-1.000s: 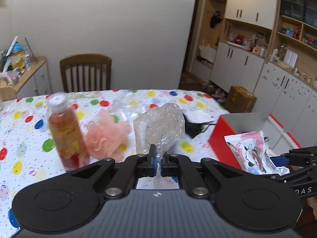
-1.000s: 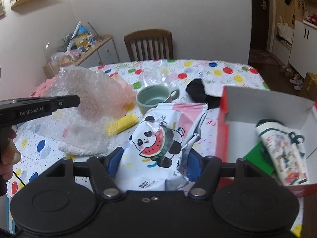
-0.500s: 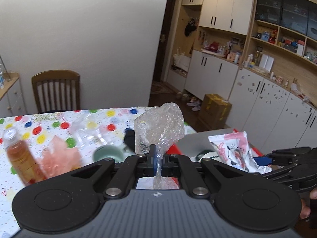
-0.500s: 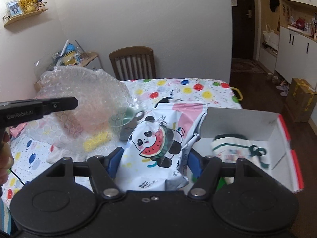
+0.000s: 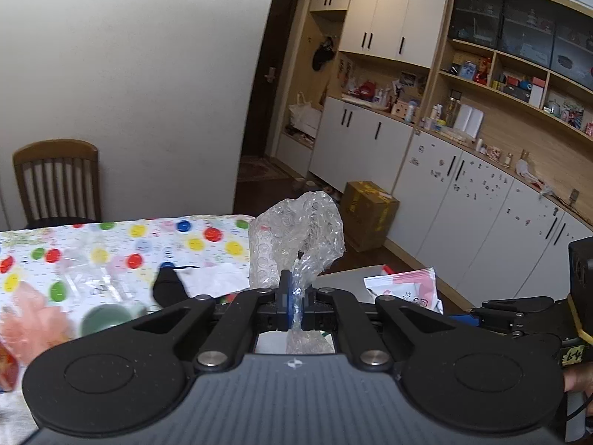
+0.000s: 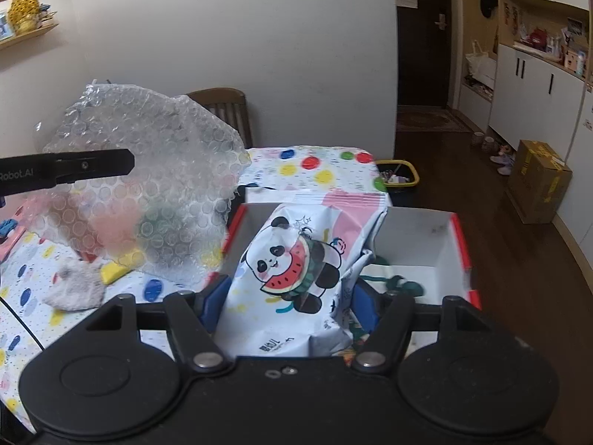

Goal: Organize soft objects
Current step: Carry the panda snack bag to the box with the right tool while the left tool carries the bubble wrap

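White wall (image 5: 148, 74), wooden chair (image 5: 55, 181), dark floor (image 6: 481, 193).

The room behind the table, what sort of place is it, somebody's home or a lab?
Most likely a home's dining area: a table with a polka-dot cloth, a wooden chair at the wall, and built-in cabinets with cluttered shelves.

A wooden chair (image 5: 57, 181) stands behind the table, cardboard box (image 5: 368, 218) on the floor.

Clear crinkly plastic bubble wrap (image 6: 148, 185), a glossy printed plastic panda pack (image 6: 296, 270), matt black plastic claw (image 5: 292, 296) arms, a wooden chair (image 5: 55, 181), smooth cardboard box (image 6: 418, 237) at centre right
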A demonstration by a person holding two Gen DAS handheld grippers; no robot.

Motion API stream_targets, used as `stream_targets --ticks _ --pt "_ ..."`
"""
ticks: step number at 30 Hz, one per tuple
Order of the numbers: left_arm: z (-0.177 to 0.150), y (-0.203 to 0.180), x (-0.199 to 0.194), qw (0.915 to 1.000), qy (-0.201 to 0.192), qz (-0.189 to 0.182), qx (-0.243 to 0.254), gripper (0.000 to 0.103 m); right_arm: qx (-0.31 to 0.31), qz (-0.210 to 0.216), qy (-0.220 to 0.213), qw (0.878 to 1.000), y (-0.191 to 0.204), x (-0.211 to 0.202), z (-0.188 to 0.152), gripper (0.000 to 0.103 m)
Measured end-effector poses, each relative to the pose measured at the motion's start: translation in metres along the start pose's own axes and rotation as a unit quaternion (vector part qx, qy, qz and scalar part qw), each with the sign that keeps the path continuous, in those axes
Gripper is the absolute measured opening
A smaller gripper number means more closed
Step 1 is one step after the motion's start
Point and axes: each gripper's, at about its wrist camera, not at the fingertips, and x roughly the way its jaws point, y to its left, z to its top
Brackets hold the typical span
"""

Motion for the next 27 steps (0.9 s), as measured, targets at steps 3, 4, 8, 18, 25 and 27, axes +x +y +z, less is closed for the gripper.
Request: stream_targets --ticks 3,4,8,18,25,27 --pt "0.001 -0.01 0.016 0.9999 0.006 -0.011 -0.002 0.003 0.001 -0.009 0.004 1.0 -0.018 0.004 0.001 0.067" --pt "0.001 -0.015 0.021 0.9999 0.008 -0.013 -0.002 0.003 0.001 -0.011 0.006 1.0 -0.024 0.006 0.001 0.067" --pt "-0.002 -0.028 0.045 0.9993 0.026 -0.024 -0.011 0.003 0.002 -0.018 0.014 1.0 -0.044 0.012 -0.001 0.067" --pt "-0.017 -0.045 0.104 0.994 0.075 -0.067 -0.044 0.003 -0.013 -0.026 0.047 0.998 -0.084 0.036 -0.007 0.067" --pt "-0.033 -0.046 0.138 0.9915 0.105 -0.063 -0.043 0.003 -0.045 -0.023 0.072 0.996 -0.086 0.063 -0.014 0.067" --pt "-0.039 -0.044 0.146 0.9909 0.113 -0.061 -0.042 0.003 -0.054 -0.021 0.078 0.995 -0.085 0.07 -0.015 0.067"
